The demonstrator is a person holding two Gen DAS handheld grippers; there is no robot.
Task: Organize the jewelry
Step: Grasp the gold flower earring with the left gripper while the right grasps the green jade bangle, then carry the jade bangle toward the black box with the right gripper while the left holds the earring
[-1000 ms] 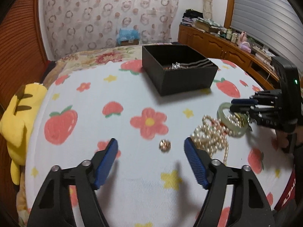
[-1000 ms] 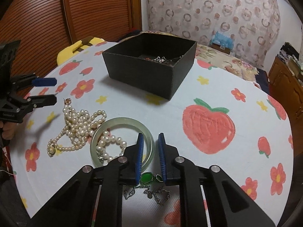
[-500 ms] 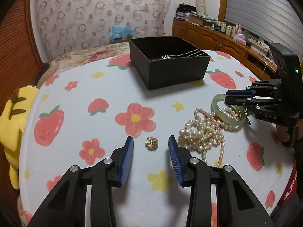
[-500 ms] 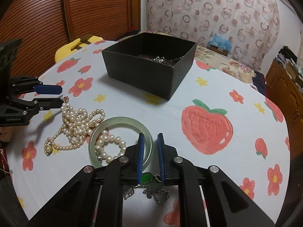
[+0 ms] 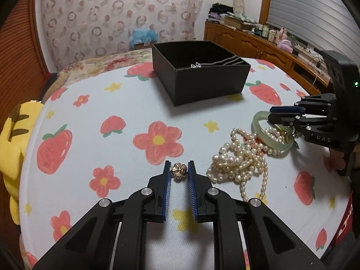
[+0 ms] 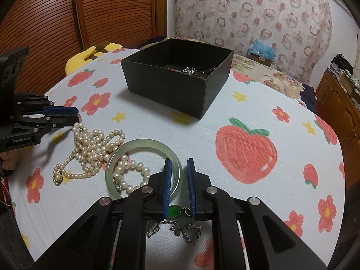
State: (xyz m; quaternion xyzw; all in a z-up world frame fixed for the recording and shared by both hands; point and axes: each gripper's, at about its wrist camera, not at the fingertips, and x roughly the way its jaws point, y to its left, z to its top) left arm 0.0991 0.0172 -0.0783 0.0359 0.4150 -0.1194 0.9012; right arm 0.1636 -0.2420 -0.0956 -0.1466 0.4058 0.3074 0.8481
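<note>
Beside the pearl necklace (image 5: 239, 160), the left gripper (image 5: 178, 171), fingers just closing, pinches a gold flower charm (image 5: 179, 170); the right gripper (image 6: 179, 171) fingers straddle the jade bangle (image 6: 144, 145), nearly together.

There was a strawberry-and-flower tablecloth (image 5: 90, 117), a yellow plush toy (image 5: 13, 139) off its edge, a ring-patterned curtain (image 5: 117, 15), and a cluttered wooden sideboard (image 5: 252, 42).

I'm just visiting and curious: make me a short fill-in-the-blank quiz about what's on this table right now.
1. The left gripper has just been closing around a small ____ flower-shaped charm.
2. The black box stands open, without a ____.
3. Part of the pearl strand lies inside the pale ____ bangle.

Missing words: gold; lid; green
</note>
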